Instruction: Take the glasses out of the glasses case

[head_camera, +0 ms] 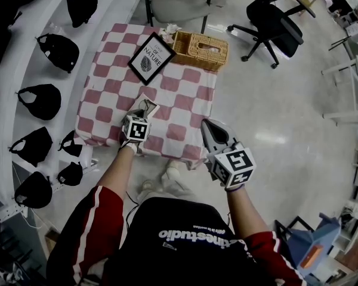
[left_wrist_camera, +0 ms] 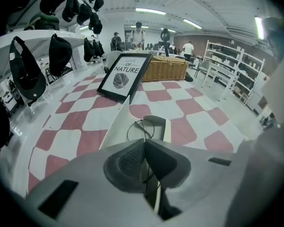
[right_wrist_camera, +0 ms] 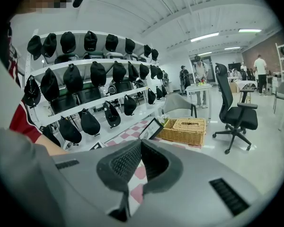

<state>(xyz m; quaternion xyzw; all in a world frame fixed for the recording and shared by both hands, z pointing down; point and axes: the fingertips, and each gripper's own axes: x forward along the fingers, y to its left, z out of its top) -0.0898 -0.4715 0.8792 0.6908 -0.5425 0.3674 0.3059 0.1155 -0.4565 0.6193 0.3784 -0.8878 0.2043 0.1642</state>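
Left gripper [left_wrist_camera: 143, 144] is pinching its jaws together on the thin black wire-rimmed glasses [left_wrist_camera: 141, 128]. Their round rim is lying over the open white glasses case [left_wrist_camera: 114, 126], whose long axis is pointing away towards the black-framed picture [left_wrist_camera: 124, 74]. Right gripper [right_wrist_camera: 141, 145] is hovering closed and empty.

Tabletop [head_camera: 185, 94] covered with red-and-white checked cloth. Framed print [head_camera: 151, 58] reading NATURE leans near the far edge, wicker basket [head_camera: 197, 58] just beside it. Black caps [head_camera: 58, 51] on white shelves at left. Black office chair [head_camera: 273, 22] on the floor beyond.
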